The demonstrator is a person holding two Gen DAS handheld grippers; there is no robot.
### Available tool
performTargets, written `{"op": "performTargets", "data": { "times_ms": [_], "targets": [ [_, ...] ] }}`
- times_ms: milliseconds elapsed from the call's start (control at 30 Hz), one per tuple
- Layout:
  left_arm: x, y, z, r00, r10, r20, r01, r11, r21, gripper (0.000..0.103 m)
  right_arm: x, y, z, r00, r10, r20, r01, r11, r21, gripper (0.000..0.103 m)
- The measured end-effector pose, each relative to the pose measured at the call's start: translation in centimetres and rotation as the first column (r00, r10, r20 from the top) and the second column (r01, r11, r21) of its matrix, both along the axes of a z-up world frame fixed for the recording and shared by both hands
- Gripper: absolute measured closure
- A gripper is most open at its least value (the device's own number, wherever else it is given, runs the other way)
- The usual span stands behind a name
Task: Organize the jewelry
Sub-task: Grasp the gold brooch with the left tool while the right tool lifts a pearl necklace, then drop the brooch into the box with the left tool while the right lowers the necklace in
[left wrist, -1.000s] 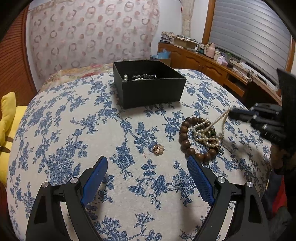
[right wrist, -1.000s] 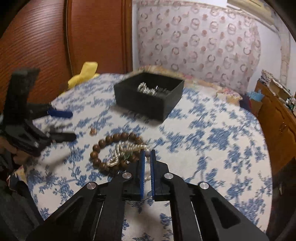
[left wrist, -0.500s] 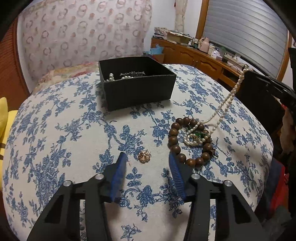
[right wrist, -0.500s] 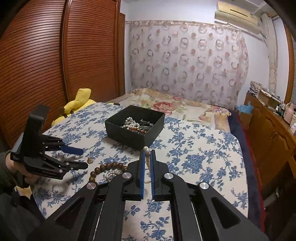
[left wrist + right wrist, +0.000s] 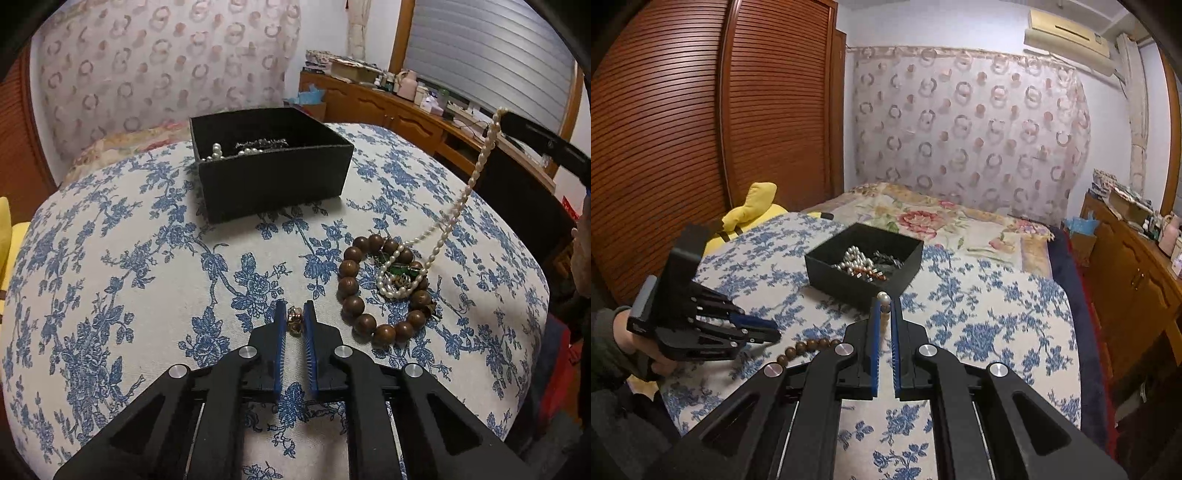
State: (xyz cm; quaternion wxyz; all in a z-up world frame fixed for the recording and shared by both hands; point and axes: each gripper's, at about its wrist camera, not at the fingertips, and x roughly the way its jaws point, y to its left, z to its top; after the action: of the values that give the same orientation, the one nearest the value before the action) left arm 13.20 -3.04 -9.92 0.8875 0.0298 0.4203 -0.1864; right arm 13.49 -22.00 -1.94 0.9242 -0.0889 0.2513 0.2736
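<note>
A black jewelry box (image 5: pixel 271 162) with pearls and a dark chain inside sits on the blue floral cloth; it also shows in the right wrist view (image 5: pixel 864 264). My left gripper (image 5: pixel 294 321) is shut on a small gold flower brooch (image 5: pixel 294 320) on the cloth. My right gripper (image 5: pixel 884 308) is shut on one end of a pearl necklace (image 5: pixel 458 206), lifted high; its other end lies in a heap inside a brown wooden bead bracelet (image 5: pixel 354 295). A green piece (image 5: pixel 397 271) lies in the heap.
A yellow plush toy (image 5: pixel 753 206) lies at the left edge of the bed. A wooden cabinet (image 5: pixel 1137 266) with clutter stands on the right. A wooden slatted wardrobe (image 5: pixel 683 129) is on the left.
My left gripper moved forward and closed on the gold brooch. My right gripper rose higher, pulling the pearl necklace up from the heap.
</note>
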Motion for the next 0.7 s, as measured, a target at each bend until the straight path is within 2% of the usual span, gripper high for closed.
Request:
{"op": "performTargets", "data": {
  "times_ms": [267, 700],
  "targets": [
    [-0.4, 0.3, 0.8, 1.000, 0.014, 0.024, -0.014, 1.000, -0.008, 0.095, -0.3, 1.3, 3.1, 0.998, 0.029, 0.062, -0.029, 1.000, 0.004, 0.097],
    [0.7, 1.8, 5.3, 0.993, 0.057, 0.107, -0.052, 0.998, -0.047, 0.095, 0.7, 2.7, 7.9, 0.987, 0.047, 0.153, -0.051, 0.998, 0.024, 0.097]
  ]
}}
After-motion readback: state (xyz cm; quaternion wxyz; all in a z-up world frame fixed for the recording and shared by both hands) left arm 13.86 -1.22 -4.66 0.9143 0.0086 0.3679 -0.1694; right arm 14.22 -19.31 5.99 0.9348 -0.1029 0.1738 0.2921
